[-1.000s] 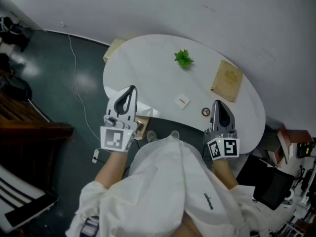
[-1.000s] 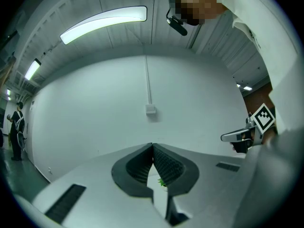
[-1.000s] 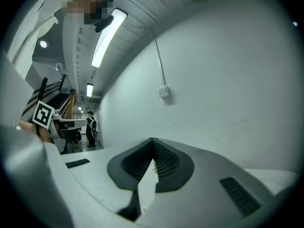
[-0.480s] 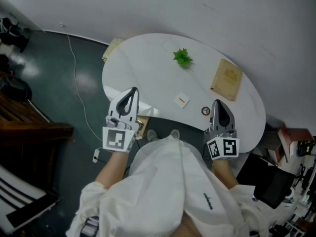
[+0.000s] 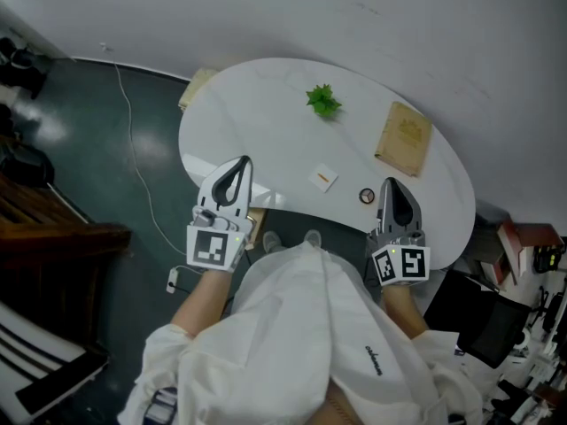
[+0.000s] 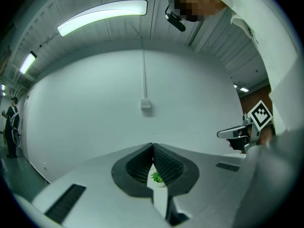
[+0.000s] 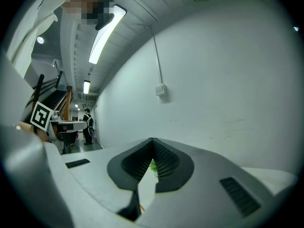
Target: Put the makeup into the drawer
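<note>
Makeup, small round dark compact (image 5: 367, 196), is seen near-right on white oval table (image 5: 266, 104); left gripper (image 5: 237, 166), right gripper (image 5: 391, 189) are kept clenched, empty, unmoved.

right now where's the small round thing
In the head view the small round item sits near the front edge of the table, between the white card and the right gripper.

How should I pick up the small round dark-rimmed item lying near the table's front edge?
Take the small round dark-rimmed item across its rim, coming down from above with the right gripper, which is nearest. It seems to lie flat on the white table, so only its edge offers a hold.
</note>
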